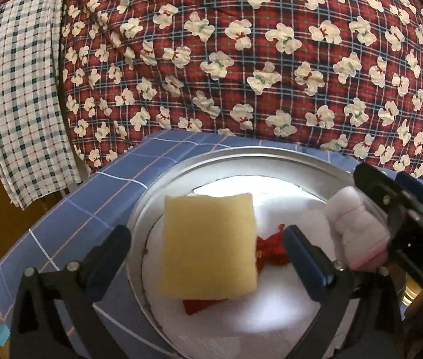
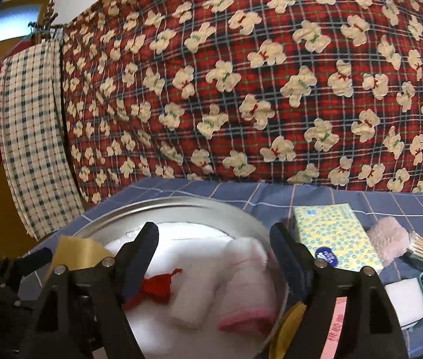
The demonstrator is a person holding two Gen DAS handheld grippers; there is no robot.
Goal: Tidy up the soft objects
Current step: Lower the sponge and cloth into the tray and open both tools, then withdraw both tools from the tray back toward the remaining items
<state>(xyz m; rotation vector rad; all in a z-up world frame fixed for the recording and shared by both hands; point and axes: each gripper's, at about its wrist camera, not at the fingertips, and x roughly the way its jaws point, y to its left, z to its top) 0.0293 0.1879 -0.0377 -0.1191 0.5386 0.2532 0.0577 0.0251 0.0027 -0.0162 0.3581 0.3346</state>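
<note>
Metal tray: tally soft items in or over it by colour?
Yellow: 1, sponge
Red: 1, cloth piece
White with pink trim: 1, rolled sock
Total: 3, inside the metal tray.

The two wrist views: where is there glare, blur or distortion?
Left wrist view: the white lining of the metal basin is blown out by glare, the yellow sponge looks soft; fisheye bends the bear-print quilt. Right wrist view: the rolled white sock is smeared, and the tissue pack is sharper.
</note>
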